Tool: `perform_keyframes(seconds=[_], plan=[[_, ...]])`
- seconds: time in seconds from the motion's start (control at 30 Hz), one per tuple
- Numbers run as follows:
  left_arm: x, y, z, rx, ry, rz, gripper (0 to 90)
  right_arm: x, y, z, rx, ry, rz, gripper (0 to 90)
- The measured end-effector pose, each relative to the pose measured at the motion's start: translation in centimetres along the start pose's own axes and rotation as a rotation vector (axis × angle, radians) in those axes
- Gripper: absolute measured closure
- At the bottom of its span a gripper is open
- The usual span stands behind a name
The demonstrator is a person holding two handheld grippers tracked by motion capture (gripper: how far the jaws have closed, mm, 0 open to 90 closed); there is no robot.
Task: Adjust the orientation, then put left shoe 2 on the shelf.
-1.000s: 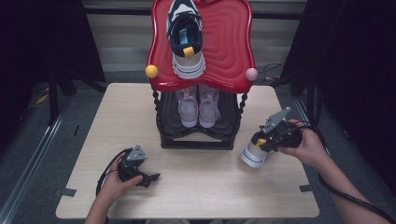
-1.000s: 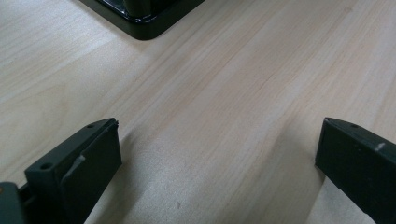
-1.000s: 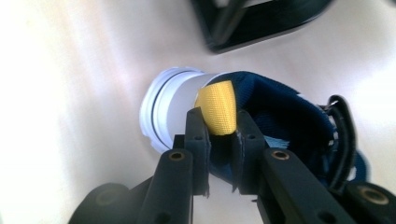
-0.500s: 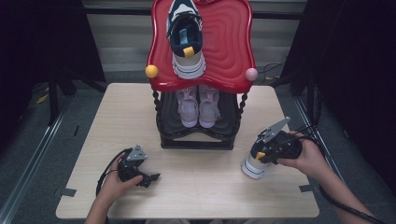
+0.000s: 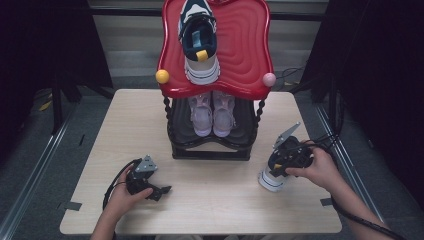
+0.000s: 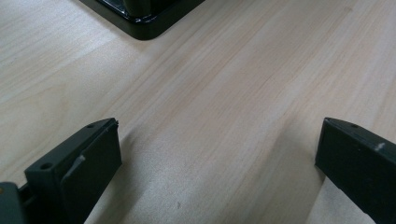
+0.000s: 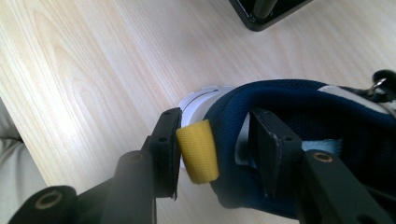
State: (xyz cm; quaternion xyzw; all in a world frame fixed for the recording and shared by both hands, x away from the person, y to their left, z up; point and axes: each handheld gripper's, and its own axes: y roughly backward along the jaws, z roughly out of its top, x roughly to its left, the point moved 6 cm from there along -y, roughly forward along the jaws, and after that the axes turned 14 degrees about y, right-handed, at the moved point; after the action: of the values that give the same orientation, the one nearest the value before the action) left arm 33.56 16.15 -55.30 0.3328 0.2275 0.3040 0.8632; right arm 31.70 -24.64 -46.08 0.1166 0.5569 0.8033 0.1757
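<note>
Light wooden table (image 5: 125, 130), black shoe rack (image 5: 210, 150) standing on it, 1 navy-and-white sneaker (image 5: 272, 179) resting near the right edge.

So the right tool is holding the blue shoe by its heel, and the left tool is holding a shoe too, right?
Not quite. The left tool holds nothing: the left gripper view shows its jaws wide apart over bare table. The right tool does grip the blue shoe at its heel.

No legible text, label, brand, number or sign anywhere. Navy shoe (image 7: 299, 121) with yellow heel tab (image 7: 198, 150): no readable marking. Red rack top (image 5: 240, 45), shoes on it, wooden surface (image 6: 224, 93): all unmarked as far as visible.
</note>
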Motion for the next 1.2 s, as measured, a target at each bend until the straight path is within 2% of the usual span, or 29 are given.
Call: perform_keyframes(seconds=[0.1, 0.47, 0.57, 0.63, 0.83, 1.0, 1.2], plan=[[0.0, 0.0, 0.0, 0.0, 0.0, 0.0, 0.0, 0.1, -0.4, 0.1, 0.011, -0.026, -0.001, 55.0], [0.0, 0.0, 0.0, 0.003, 0.001, 0.0, 0.0, 0.0, -0.7, 0.1, 0.018, -0.05, -0.011, 58.0], [0.0, 0.0, 0.0, 0.001, 0.001, -0.001, 0.0, 0.2, -1.2, 0.0, 0.049, -0.071, -0.005, 59.4], [0.0, 0.0, 0.0, 0.001, 0.001, -0.001, 0.0, 0.4, -1.6, 0.0, 0.063, -0.069, -0.005, 64.3], [0.0, 0.0, 0.0, 0.0, 0.002, -0.001, 0.0, 0.5, -1.8, -0.2, 0.056, -0.07, 0.0, 66.5], [0.0, 0.0, 0.0, 0.0, 0.001, -0.001, 0.0, 0.9, -1.8, -0.3, 0.051, -0.062, 0.022, 70.7], [0.0, 0.0, 0.0, 0.0, 0.001, -0.001, 0.0, 1.3, -1.8, -0.3, 0.053, -0.01, 0.034, 72.7]])
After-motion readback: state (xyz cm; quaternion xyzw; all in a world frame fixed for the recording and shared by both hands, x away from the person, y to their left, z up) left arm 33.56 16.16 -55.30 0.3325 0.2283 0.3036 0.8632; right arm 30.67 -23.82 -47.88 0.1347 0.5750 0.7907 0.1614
